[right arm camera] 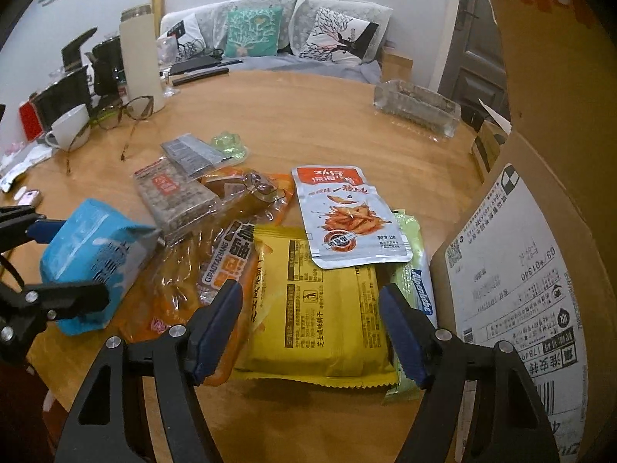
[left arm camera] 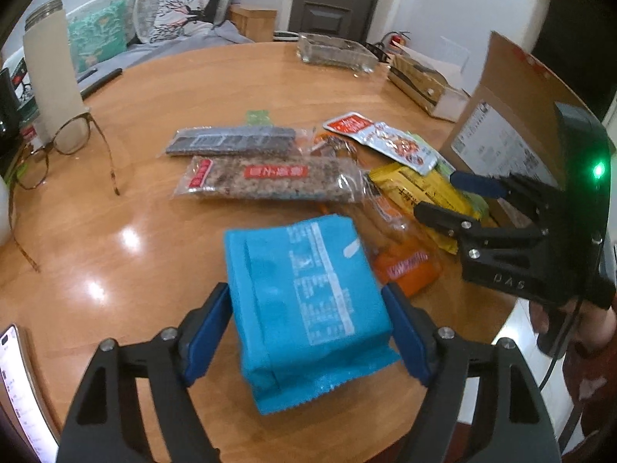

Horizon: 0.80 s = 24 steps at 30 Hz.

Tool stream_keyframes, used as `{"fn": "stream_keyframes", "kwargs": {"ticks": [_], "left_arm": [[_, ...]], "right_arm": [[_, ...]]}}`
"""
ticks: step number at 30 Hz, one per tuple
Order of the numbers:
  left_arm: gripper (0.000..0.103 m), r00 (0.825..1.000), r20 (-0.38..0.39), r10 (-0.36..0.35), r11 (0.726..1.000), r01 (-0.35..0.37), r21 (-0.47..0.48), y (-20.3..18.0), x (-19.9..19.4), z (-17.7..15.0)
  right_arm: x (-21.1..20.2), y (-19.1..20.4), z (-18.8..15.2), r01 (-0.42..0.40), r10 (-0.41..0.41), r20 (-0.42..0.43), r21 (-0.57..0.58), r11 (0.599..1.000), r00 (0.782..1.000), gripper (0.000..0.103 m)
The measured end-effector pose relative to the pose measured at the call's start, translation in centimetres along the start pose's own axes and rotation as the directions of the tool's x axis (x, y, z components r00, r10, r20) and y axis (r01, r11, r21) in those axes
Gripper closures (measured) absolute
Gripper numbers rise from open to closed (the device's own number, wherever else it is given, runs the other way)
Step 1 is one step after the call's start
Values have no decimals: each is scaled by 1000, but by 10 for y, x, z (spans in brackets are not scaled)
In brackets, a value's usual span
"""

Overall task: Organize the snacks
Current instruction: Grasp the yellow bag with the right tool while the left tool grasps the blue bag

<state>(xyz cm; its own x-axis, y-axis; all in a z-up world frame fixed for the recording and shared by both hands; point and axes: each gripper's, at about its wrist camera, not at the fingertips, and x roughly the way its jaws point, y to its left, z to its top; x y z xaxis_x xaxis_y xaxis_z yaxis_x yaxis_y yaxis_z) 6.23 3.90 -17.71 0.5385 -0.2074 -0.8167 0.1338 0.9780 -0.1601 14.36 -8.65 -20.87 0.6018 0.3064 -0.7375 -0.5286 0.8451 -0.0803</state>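
The left gripper [left arm camera: 306, 333] grasps the blue snack packet [left arm camera: 304, 312] between its blue pads, low over the round wooden table [left arm camera: 146, 208]. The right gripper [right arm camera: 310, 332] straddles the yellow packet [right arm camera: 320, 308]; whether its pads press the packet cannot be told. Only the right wrist view shows the silver pouch [right arm camera: 347, 216] overlapping the yellow packet and the label on the cardboard box [right arm camera: 516, 270]. Only the left wrist view shows a phone [left arm camera: 17, 382] at the table edge.
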Motion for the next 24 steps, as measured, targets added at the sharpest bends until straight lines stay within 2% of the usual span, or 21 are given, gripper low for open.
{"fn": "stream_keyframes", "kwargs": {"ticks": [4,6,9,11,13,18,23,24], "left_arm": [[22,999,-3,35,999,-35,-15,4,-4,-6],[22,1000,2,23,999,-23,-38,7,-6,-9],[22,1000,29,3,999,-2,-46,7,-7,-10],[22,999,40,5,999,-3,-53,6,-7,-8],[22,999,42,2,998,0,-58,6,-6,-4],[34,999,46,18,998,-16,-55,3,-2,-1],[36,998,54,13,998,-10,-63,5,-3,-4],[36,998,55,16,998,-13,-58,5,-3,-4]], "right_arm": [[-7,4,-7,10,-10,-3,-16,1000,1000,41],[-13,5,-11,3,-3,-8,-19,1000,1000,46],[-21,6,-17,-18,18,-20,-5,1000,1000,46],[-24,6,-19,-18,18,-10,-9,1000,1000,44],[-23,5,-16,-5,5,1,-19,1000,1000,32],[-10,-1,-9,-39,40,-31,10,999,999,31],[-2,-2,-9,-35,36,-48,23,999,998,31],[-2,-3,-10,-41,43,-48,36,999,998,37]]}}
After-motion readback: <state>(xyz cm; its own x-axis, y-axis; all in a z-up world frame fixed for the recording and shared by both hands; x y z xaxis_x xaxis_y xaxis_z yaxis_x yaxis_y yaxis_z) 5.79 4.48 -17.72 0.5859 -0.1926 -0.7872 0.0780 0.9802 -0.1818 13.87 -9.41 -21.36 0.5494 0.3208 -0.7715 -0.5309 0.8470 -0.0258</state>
